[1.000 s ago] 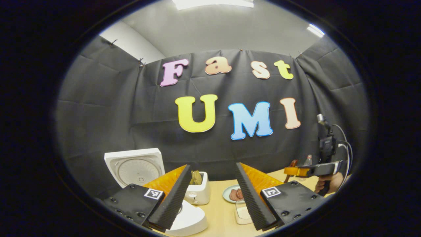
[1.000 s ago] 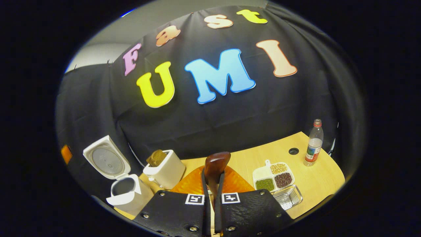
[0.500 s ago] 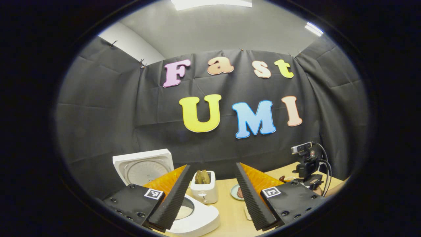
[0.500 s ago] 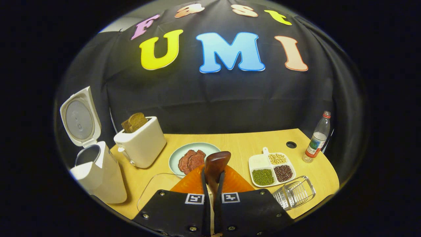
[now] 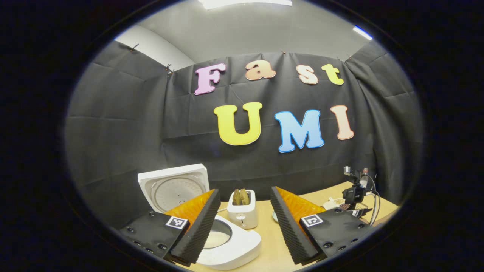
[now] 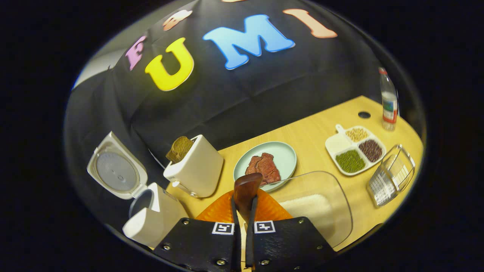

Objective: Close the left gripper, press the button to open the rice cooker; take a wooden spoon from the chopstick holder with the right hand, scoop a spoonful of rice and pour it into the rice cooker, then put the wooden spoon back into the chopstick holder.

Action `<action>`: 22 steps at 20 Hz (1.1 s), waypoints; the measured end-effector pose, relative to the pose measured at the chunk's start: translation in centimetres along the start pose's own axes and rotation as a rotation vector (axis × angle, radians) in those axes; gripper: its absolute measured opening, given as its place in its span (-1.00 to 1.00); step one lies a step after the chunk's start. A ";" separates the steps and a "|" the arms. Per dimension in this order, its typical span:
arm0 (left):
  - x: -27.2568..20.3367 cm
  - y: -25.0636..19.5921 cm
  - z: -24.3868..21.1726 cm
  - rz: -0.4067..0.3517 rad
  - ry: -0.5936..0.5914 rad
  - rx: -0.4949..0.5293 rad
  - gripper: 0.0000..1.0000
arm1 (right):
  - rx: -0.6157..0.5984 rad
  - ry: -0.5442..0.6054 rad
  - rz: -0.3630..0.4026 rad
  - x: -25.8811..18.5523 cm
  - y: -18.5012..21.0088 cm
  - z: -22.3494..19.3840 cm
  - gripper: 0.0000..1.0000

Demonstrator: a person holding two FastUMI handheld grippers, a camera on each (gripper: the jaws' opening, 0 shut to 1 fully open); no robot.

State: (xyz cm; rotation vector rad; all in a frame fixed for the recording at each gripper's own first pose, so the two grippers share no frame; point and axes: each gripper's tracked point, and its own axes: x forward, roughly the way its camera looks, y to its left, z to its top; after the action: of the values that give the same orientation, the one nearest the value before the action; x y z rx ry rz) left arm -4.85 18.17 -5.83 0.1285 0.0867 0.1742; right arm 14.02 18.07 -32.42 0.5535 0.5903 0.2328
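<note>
The white rice cooker [image 6: 153, 223] stands at the table's left with its lid [image 6: 115, 172] raised; its open pot [image 5: 217, 238] shows below my left gripper [image 5: 245, 223], which is open and holds nothing. My right gripper [image 6: 245, 200] is shut on the dark wooden spoon [image 6: 246, 189], whose bowl end sticks up between the fingers. It hovers over a clear container [image 6: 325, 206] with white rice [image 6: 308, 209] in it. The clear chopstick holder [image 6: 391, 175] sits at the right. The right gripper [image 5: 353, 196] also appears far off in the left gripper view.
A white toaster [image 6: 194, 168] with bread stands beside the cooker. A pale green plate [image 6: 287, 156] of meat sits mid-table. A white divided tray [image 6: 355, 149] of beans and a water bottle [image 6: 387, 100] are at the far right of the wooden table [image 6: 314, 132].
The right gripper tilted down and moved over the rice container, the spoon still in it. The left gripper view drifted so the cooker's open pot shows more.
</note>
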 end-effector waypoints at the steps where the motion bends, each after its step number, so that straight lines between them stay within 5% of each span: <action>1: -0.1 0.0 -0.1 -0.001 0.001 0.003 0.90 | 0.074 0.008 0.006 0.1 -0.4 0.1 -0.90; 10: -0.3 -1.2 0.8 -0.015 -0.025 -0.010 0.79 | 0.489 -0.118 0.090 -4.1 -4.6 7.2 -0.91; 19: -0.2 -2.1 0.7 -0.035 -0.027 -0.017 0.79 | 0.663 -0.173 0.241 -7.2 -1.8 11.5 -0.91; 22: -0.2 -1.9 0.5 -0.031 -0.028 -0.017 0.94 | 0.674 -0.170 0.282 -7.6 0.3 12.5 -0.91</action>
State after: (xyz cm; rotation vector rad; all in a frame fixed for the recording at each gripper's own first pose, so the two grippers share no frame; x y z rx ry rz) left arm -4.64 16.25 -5.61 0.1130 0.0598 0.1418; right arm 15.15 10.29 -20.15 1.3001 0.4148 0.2481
